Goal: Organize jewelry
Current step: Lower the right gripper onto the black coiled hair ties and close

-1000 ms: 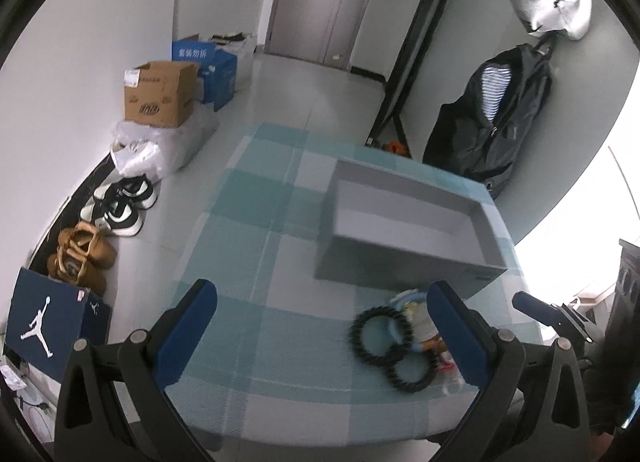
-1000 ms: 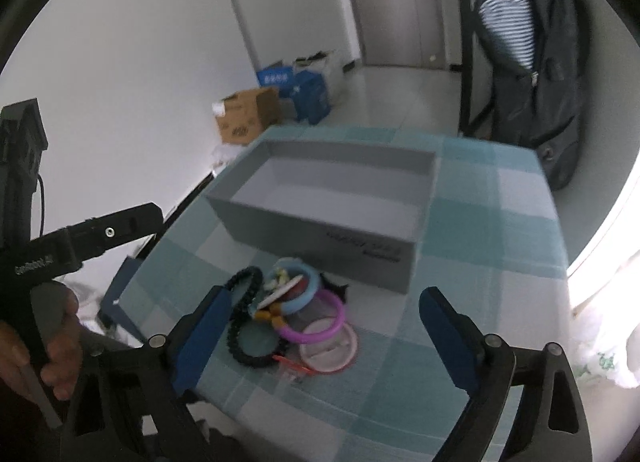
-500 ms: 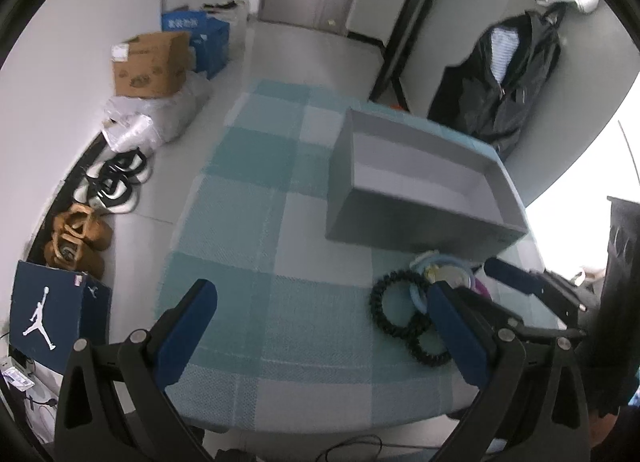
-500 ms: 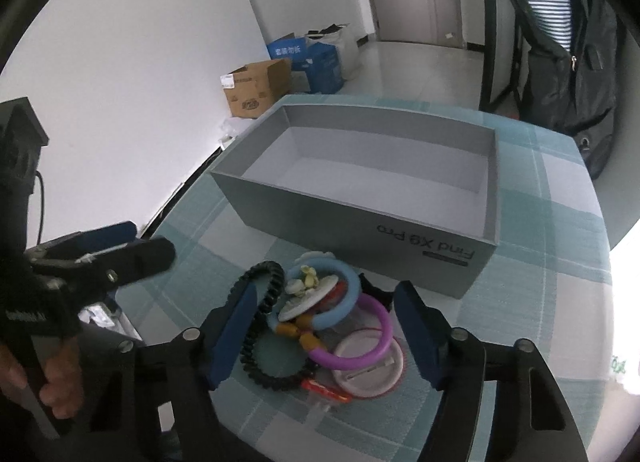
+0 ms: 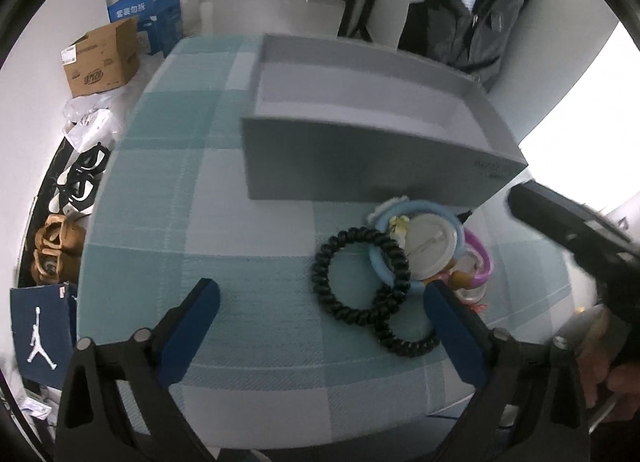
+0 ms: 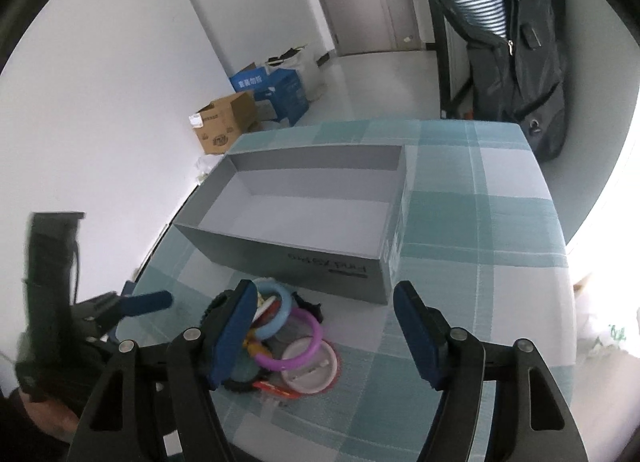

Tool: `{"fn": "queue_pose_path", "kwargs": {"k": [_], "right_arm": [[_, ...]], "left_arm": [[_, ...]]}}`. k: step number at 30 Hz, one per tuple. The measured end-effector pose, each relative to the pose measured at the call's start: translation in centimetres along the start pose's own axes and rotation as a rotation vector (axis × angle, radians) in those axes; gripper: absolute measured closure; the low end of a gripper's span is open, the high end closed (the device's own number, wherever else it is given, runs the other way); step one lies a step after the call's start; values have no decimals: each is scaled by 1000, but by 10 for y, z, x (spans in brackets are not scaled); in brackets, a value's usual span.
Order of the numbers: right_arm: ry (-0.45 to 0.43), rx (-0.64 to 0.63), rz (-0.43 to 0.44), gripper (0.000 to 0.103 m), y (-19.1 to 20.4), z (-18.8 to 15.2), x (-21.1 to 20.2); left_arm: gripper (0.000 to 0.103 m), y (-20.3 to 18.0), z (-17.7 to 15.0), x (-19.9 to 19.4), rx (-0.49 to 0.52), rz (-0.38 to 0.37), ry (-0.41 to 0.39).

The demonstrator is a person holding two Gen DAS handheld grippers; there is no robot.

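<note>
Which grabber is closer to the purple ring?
The right one. The right gripper hangs open right over the purple ring in the jewelry pile. The left gripper, open too, sits more to the left, nearer the black coil bands.

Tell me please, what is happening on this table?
A person holds two grippers over a pile of bracelets and hair ties on the checked tablecloth. The left gripper and right gripper are both open and hold nothing. The grey box behind the pile is empty.
</note>
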State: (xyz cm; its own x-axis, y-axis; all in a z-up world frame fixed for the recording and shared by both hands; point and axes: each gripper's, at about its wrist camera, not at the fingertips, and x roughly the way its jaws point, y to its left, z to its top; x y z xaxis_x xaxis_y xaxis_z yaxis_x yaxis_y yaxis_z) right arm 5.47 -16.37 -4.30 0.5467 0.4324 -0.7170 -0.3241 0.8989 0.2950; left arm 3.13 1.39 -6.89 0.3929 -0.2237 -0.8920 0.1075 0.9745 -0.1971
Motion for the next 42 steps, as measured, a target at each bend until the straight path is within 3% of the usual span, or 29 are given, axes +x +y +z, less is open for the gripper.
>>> {"fn": "queue_pose_path", "kwargs": {"k": [3,14,17,26,33,37,42], "right_arm": [[-10,-4,13,33,3,-1,-4],[-19,18,42,33,0,-2,-13],[-19,28,44,33,-1,-1,-14],[-6,26,54,33,-1,-2,-12],[31,21,145,33,9,-5,-2],[75,-26,161,45,23,-8,9],[99,-97,150,48,41,-15,17]], "left_arm": [[12,-1,1,-3,9,-4,-4],[59,-6,1,-7,21,-76,-18],[63,-5,2,-7,14,-77,-18],[65,8,6,-15,-49,-133,-39],[66,13,6,-27,-75,-144,-72],[66,21,5,-37,-93,-142,-104],[66,33,8,-39,-129,-134,-124]]}}
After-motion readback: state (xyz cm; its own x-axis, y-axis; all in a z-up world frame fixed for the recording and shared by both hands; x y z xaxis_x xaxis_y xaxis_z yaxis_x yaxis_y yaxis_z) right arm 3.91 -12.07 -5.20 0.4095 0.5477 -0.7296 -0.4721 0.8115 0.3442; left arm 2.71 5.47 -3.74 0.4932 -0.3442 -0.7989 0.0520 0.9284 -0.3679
